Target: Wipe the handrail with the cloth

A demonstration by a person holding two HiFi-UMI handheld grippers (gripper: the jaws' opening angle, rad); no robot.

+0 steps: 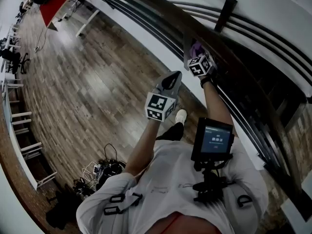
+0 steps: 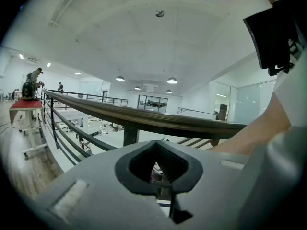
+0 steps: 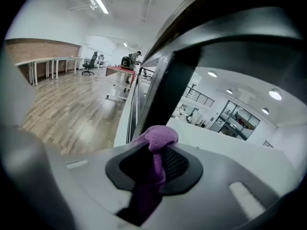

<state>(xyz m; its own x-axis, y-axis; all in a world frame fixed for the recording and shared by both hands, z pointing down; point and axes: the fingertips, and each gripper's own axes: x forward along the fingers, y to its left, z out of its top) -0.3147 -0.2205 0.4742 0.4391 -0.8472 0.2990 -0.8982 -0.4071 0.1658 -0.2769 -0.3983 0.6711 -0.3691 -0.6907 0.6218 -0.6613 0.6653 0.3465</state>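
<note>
Right gripper (image 3: 154, 163) — jaws clamped on purple cloth (image 3: 157, 137), mostly hidden, at the handrail (image 2: 158, 121). Left gripper (image 2: 157, 169) — jaws closed, empty.

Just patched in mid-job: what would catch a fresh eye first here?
The purple cloth bunched in the shut right gripper, close up at the dark wooden handrail, draws the eye first. Next comes the left gripper, jaws together and empty, held off the rail above the wood floor.
</note>
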